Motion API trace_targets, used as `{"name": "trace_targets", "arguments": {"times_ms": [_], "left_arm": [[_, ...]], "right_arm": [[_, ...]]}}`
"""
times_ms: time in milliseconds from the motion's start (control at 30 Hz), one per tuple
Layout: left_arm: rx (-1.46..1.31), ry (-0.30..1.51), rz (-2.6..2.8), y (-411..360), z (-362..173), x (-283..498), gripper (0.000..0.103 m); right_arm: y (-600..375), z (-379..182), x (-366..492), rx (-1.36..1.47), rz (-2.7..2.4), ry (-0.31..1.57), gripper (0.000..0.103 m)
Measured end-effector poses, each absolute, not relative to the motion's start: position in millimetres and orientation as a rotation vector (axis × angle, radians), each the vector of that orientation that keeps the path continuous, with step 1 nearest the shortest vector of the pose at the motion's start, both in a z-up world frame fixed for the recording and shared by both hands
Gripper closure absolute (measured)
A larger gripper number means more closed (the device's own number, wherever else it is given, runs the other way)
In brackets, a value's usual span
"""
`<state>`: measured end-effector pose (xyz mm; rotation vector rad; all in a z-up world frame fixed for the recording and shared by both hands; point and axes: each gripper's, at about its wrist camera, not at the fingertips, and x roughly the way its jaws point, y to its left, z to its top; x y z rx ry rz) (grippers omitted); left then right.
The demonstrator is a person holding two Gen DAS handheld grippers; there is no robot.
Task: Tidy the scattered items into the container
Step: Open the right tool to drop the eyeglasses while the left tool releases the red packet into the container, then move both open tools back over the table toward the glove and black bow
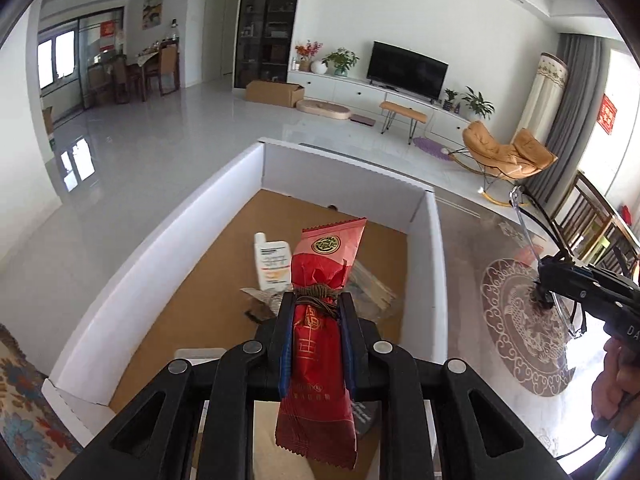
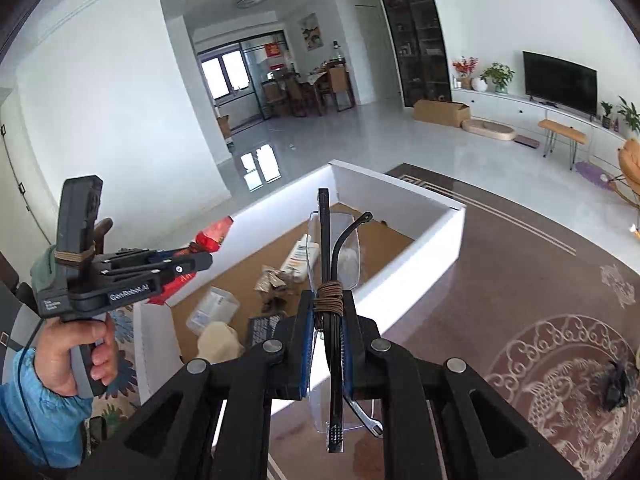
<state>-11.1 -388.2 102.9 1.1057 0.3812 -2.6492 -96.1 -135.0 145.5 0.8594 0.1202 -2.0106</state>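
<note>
Brown patterned table (image 2: 520, 280) is carrying the white box (image 2: 420, 248) and a small dark object (image 2: 616, 384) lying near its medallion.

A home: open living room running into a dining area. Curved television (image 1: 407, 67) on a long white low cabinet (image 1: 360, 90), potted plants (image 1: 341, 60) and a flower vase (image 1: 306, 54) alongside. Tan butterfly chair (image 1: 506, 154) near grey curtains (image 1: 576, 92). Tall dark glass display shelf (image 2: 416, 32) against the wall, cardboard box (image 2: 440, 112) on the glossy white tiled floor (image 1: 160, 140). Further back, wooden dining table with chairs (image 2: 316, 84), framed painting (image 2: 311, 32), sliding glass doors (image 2: 244, 72). Close up, a dark coffee table with a carp medallion (image 2: 560, 380) under glass.
</note>
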Motion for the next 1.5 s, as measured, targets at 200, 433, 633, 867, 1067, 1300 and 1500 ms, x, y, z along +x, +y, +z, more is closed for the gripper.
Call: {"name": "trace_targets", "arguments": {"times_ms": [200,433,633,867,1067,1300,1500], "left_arm": [[1.241,0.451,-2.488,-450,58,-39,0.083],[1.412,0.488,-2.382,-461,13,-70,0.023],[1.266,0.402,-2.419,-444,35,-53,0.010],[1.124,0.206,-2.672,-332,91,-19,0.010],[1.239,0.097,-2.902,-193,84,-17,0.002],[1.509,0.151,-2.919,-71,-2,-38,0.002],[1.526,0.196,-2.920,-38,-22,-33,0.002]], "right_arm": [[-260,105,-124,0.976,-1.932,0.261,0.091],[-294,46,-156,1.198,-1.883,0.260,0.036],[-255,60,-143,1.088,-1.907,0.123,0.030],[-120,66,-96,0.976,-2.068,0.085,0.030],[50,11,-62,1.076,-2.286,0.139,0.030],[218,-23,-72,1.265,-2.524,-0.017,0.030],[287,-9,-161,1.302,-2.733,-0.048,0.030]]}}
